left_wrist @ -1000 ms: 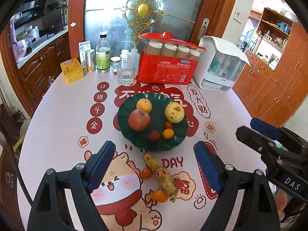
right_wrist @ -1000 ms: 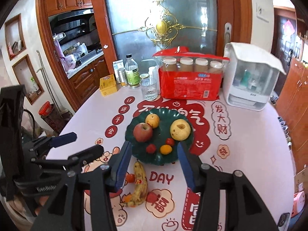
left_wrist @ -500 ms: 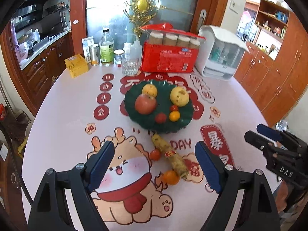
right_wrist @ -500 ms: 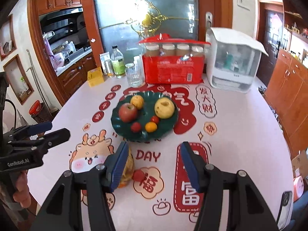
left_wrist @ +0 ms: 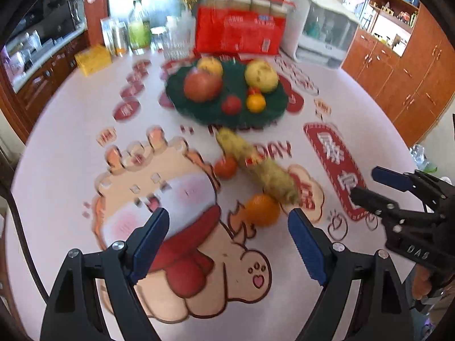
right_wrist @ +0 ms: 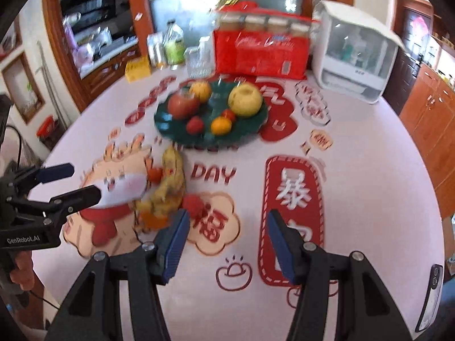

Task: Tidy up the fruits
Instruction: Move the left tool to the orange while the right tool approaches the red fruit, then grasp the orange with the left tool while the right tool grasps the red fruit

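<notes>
A dark green plate point(left_wrist: 204, 113) point(right_wrist: 241, 133) holds a red apple point(left_wrist: 202, 83), a yellow pear point(left_wrist: 261, 75) and a few small fruits. In front of it on the table lie a spotted banana point(left_wrist: 256, 167) point(right_wrist: 170, 182), a small tomato point(left_wrist: 225, 167) point(right_wrist: 155, 174) and an orange point(left_wrist: 261, 209) point(right_wrist: 153, 217). A red fruit point(right_wrist: 193, 203) lies beside the banana. My left gripper point(left_wrist: 229, 241) is open just short of the orange, holding nothing. My right gripper point(right_wrist: 227, 238) is open over bare cloth, right of the red fruit. Both views are motion-blurred.
At the back of the table stand a red pack of jars point(left_wrist: 239, 34), a white appliance point(left_wrist: 321, 37), a glass, bottles and a yellow box point(left_wrist: 93, 58). A phone point(right_wrist: 430, 295) lies at the table's right edge. Wooden cabinets line the right side.
Both grippers have come down toward the table. The loose fruit in front of the plate now looks larger and nearer. Neither gripper's jaw spread has visibly changed.
</notes>
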A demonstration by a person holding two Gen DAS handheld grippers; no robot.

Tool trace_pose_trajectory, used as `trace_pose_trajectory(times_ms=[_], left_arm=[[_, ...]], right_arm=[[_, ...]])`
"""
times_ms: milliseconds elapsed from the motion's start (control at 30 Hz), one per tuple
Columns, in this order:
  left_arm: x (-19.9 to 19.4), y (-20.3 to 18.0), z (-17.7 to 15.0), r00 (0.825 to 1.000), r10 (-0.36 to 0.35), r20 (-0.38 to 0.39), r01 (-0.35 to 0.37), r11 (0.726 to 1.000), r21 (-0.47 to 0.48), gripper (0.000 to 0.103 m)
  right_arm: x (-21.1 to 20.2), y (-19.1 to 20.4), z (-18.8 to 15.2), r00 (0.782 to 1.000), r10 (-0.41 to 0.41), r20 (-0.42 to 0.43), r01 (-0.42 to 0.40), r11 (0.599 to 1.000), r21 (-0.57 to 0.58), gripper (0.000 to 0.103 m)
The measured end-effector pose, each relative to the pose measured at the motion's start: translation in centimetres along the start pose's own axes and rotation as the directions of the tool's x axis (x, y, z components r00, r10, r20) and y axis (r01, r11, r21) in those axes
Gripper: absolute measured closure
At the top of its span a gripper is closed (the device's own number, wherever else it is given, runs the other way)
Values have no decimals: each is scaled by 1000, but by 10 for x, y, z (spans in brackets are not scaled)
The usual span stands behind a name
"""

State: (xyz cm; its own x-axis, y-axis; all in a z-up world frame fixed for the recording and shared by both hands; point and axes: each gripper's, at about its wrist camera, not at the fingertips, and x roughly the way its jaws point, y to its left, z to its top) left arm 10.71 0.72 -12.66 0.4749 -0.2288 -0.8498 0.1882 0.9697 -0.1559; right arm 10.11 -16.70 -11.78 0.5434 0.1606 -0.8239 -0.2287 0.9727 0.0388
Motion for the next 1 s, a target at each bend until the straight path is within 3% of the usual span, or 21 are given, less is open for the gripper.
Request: trace_pose_trajectory(times_ms=[167, 433, 600, 767, 833, 1000], left_arm=[[32, -9, -15, 997, -44, -62, 43, 999, -5, 18], [63, -13, -9, 989, -113, -93, 107, 992, -73, 19], [75, -14, -2, 985, -147, -92, 138, 986, -98, 32], [79, -13, 1, 983, -157, -91, 149, 985, -88, 62], [79, -11, 0, 979, -182, -93, 173, 980, -99, 64], [77, -11, -2, 981, -169, -91, 162, 984, -77, 65]], right_arm=[[27, 6, -14, 999, 17, -41, -19, 999, -39, 46], [56, -1, -15, 997, 61, -46, -64, 997, -48, 46], [68, -5, -14, 995, 83, -55, -86, 995, -56, 46], [76, -3, -16, 992, 102, -69, -108, 991, -84, 47], [80, 0, -15, 991, 111, -76, -118, 989, -92, 46], [88, 11, -10, 989, 123, -78, -131, 985, -116, 46]])
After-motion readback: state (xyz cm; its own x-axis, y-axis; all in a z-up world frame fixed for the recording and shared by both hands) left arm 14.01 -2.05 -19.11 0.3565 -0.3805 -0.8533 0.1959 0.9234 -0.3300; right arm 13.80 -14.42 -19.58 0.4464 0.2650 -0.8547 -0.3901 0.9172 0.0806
